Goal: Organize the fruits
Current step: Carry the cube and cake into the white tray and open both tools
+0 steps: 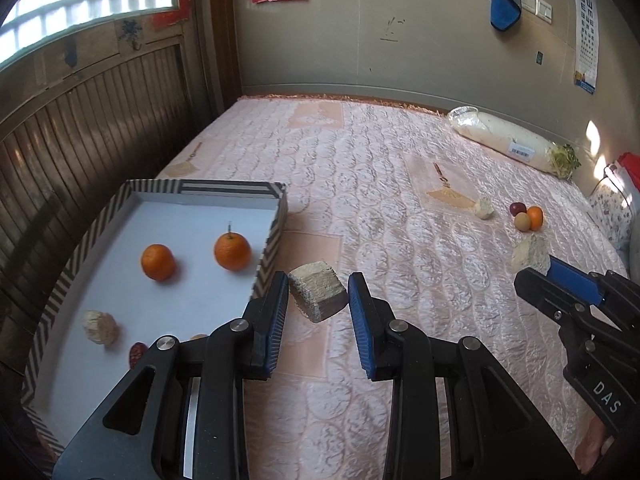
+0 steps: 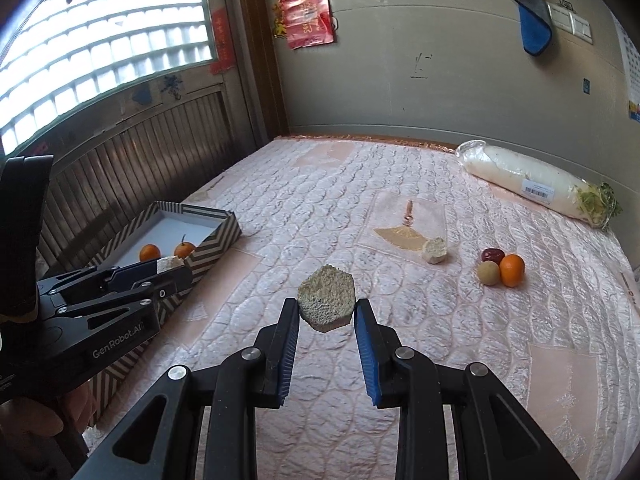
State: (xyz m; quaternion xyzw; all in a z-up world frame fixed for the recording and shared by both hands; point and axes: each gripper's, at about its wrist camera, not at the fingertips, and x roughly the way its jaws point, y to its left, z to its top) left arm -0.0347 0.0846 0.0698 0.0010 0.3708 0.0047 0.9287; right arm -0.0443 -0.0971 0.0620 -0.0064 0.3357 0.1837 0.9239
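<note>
Chunks both gripped | left tool (image 1: 318, 290) is closing on a tan block (image 1: 318, 297) just right of the striped box (image 1: 276, 236), nearer it | right tool (image 2: 327, 306) is pinching a hexagonal chunk (image 2: 327, 302) above the bed (image 2: 440, 360), box lying well left | right view is showing three loose fruits (image 2: 502, 268) clearly; left view is showing the box's oranges (image 1: 232, 251).

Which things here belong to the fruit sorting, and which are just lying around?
Job: striped box, oranges in it, loose orange, red fruit, tan fruit.
Lying about: wrapped radish, blue cloth, eye chart.
</note>
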